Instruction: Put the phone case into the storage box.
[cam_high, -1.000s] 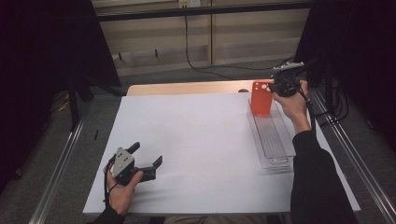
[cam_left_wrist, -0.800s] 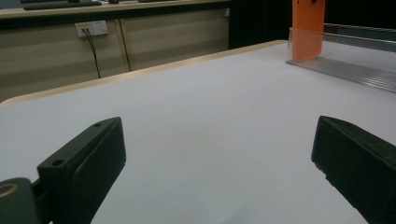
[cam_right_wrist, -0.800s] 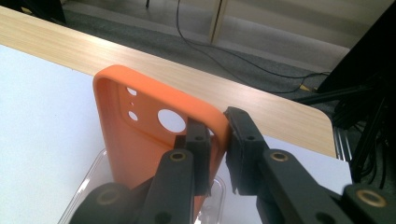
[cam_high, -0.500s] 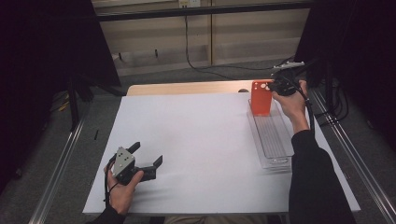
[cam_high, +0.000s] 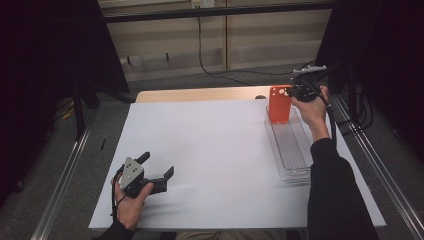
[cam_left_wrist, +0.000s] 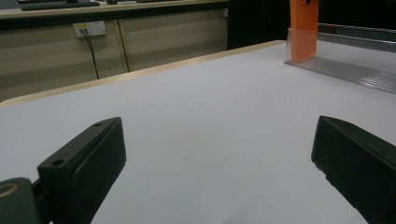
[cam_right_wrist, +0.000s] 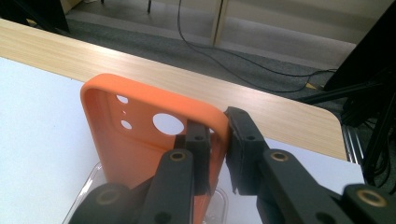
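- High view: your right gripper (cam_high: 294, 93) pinches the orange phone case (cam_high: 279, 104) by its upper right corner, so the case stands upright with its lower end down inside the far end of the clear tray (cam_high: 292, 172). Holding it by a top corner keeps your fingers out of the tray and lets the case go in or come out on its end, by my reading.
- High view: your left gripper (cam_high: 161, 168) rests on the white sheet (cam_high: 210, 150) that covers the table (cam_high: 200, 94), well apart from the tray. Its fingers stand wide with nothing between them, so this hand looks parked while the other works.
- Left gripper view: the two black fingers (cam_left_wrist: 86, 161) spread far apart over bare white sheet. Far ahead of the right-hand finger you see the case (cam_left_wrist: 303, 28) standing at the end of the tray (cam_left_wrist: 345, 70), well beyond reach.
- Right gripper view: the fingers (cam_right_wrist: 198, 144) are closed narrow on the rim of the case (cam_right_wrist: 135, 144), one pad inside the shell and one outside. The camera cutouts lie just left of the fingers, so the grip sits on solid rim. The tray's (cam_right_wrist: 86, 196) rounded corner lies below the case and the wooden table edge (cam_right_wrist: 140, 65) runs beyond the fingers.
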